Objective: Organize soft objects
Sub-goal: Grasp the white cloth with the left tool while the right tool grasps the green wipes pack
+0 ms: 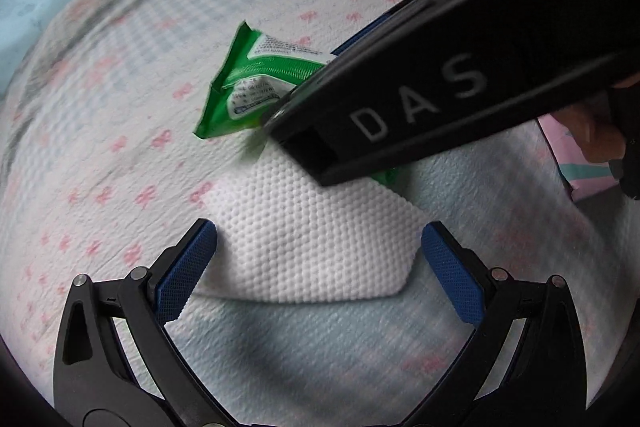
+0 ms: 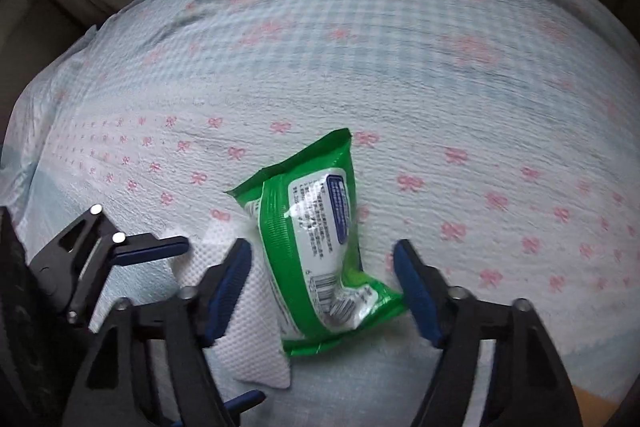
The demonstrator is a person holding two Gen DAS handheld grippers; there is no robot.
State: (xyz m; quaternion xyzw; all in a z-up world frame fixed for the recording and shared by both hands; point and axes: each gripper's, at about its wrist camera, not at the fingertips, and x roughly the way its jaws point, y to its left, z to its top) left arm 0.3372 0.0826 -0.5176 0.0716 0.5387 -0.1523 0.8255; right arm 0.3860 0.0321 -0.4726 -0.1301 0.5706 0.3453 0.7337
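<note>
Left gripper (image 1: 318, 259) jaws spread around white wipe (image 1: 312, 247), right gripper (image 2: 322, 283) jaws spread astride green wipes packet (image 2: 316, 247)

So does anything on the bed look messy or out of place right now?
The green wipes pack lies crumpled and askew on the bow-print cover, one end overlapping a loose white wipe spread flat beside it. Both sets of tongs are open, holding nothing.

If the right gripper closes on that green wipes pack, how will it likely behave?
The green wipes pack is already creased and bent, so it probably squashes and sags. Its glossy film may slip between the open right gripper's fingers. It looks light.
</note>
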